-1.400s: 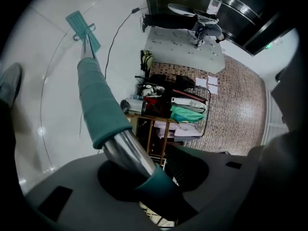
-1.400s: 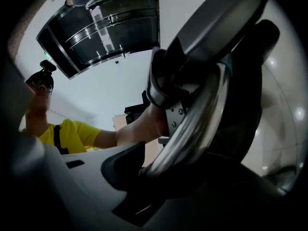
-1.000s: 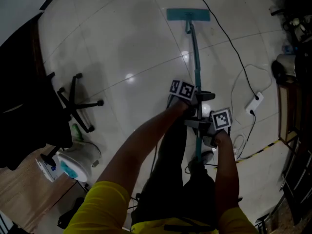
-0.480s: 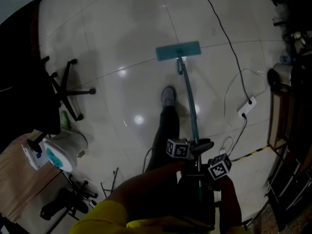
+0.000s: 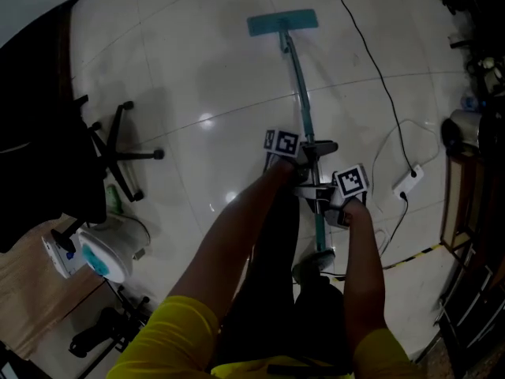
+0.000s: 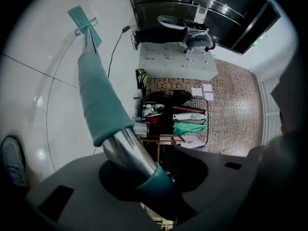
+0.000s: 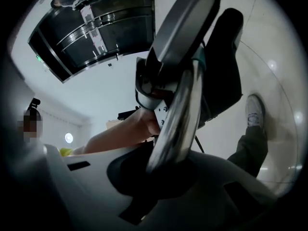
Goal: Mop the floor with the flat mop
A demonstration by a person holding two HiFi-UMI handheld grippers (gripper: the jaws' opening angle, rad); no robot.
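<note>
The flat mop's teal head point(image 5: 282, 22) lies flat on the white tile floor at the top of the head view. Its pole point(image 5: 301, 93) runs back toward me. My left gripper point(image 5: 308, 153) is shut on the pole, higher in the picture. My right gripper point(image 5: 322, 197) grips it just behind, its jaws closing tight on the pole. In the left gripper view the teal sleeve point(image 6: 100, 100) and chrome tube point(image 6: 129, 150) pass between the jaws, with the mop head point(image 6: 84, 26) far off. The right gripper view shows the chrome pole point(image 7: 177, 117) between its jaws.
An office chair base point(image 5: 118, 155) stands at the left, with a white round appliance point(image 5: 106, 253) below it. A black cable point(image 5: 369, 50) and a white power strip point(image 5: 410, 181) lie at the right, near wooden furniture point(image 5: 456, 204). My shoe point(image 5: 316, 264) is under the pole.
The mop was first drawn back toward me, then pushed away again; its head now lies farther off. Both grippers went forward with the pole, and the leg that had stepped forward is back.
</note>
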